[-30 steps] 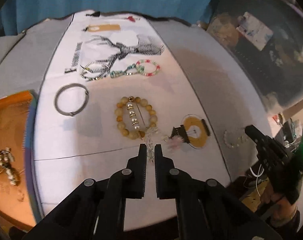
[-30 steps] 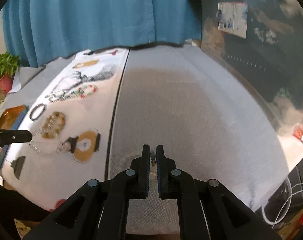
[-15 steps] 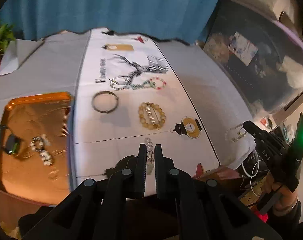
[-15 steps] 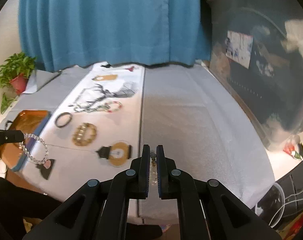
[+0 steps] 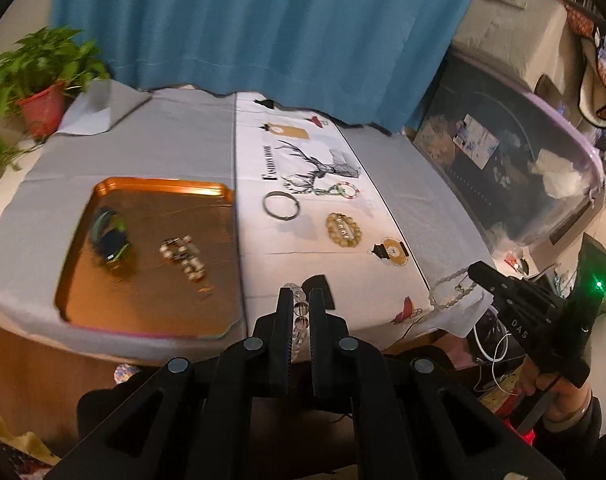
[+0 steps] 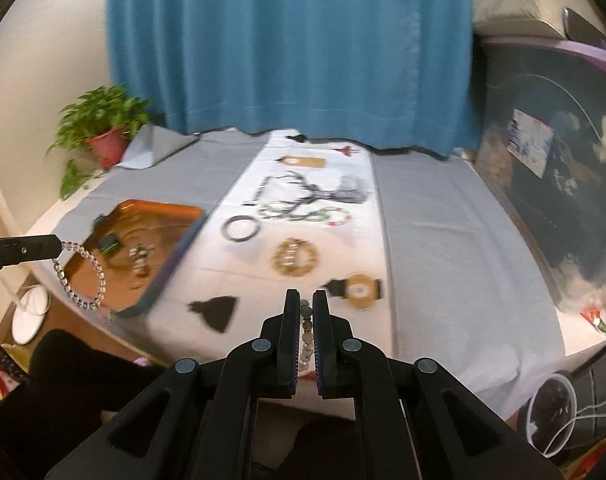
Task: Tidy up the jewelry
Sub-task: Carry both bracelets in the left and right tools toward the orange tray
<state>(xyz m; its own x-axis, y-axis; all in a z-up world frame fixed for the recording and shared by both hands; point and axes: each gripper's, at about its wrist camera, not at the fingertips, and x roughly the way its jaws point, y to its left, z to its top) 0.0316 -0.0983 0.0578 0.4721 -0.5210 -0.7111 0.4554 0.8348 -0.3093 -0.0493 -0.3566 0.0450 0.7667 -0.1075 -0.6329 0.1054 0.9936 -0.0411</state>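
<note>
Before a blue curtain (image 5: pixel 263 32) our grey-clothed counter (image 5: pixel 163 140) carries an orange tray (image 5: pixel 151 280). Our left gripper (image 5: pixel 298 304) jaws pinch a clear bead bracelet (image 6: pixel 79 276), our right gripper (image 6: pixel 307 312) a pale bead strand (image 5: pixel 451 288). Mid-carry, we judge; next, lower both into the tray, ahead-left of the jaws.

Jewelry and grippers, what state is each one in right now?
Left gripper: shut on clear bracelet, which dangles.
Right gripper: shut on pale bracelet.
Tray: holds two pieces.
Bangle: flat on runner.
Amber bracelet: flat on runner.
</note>
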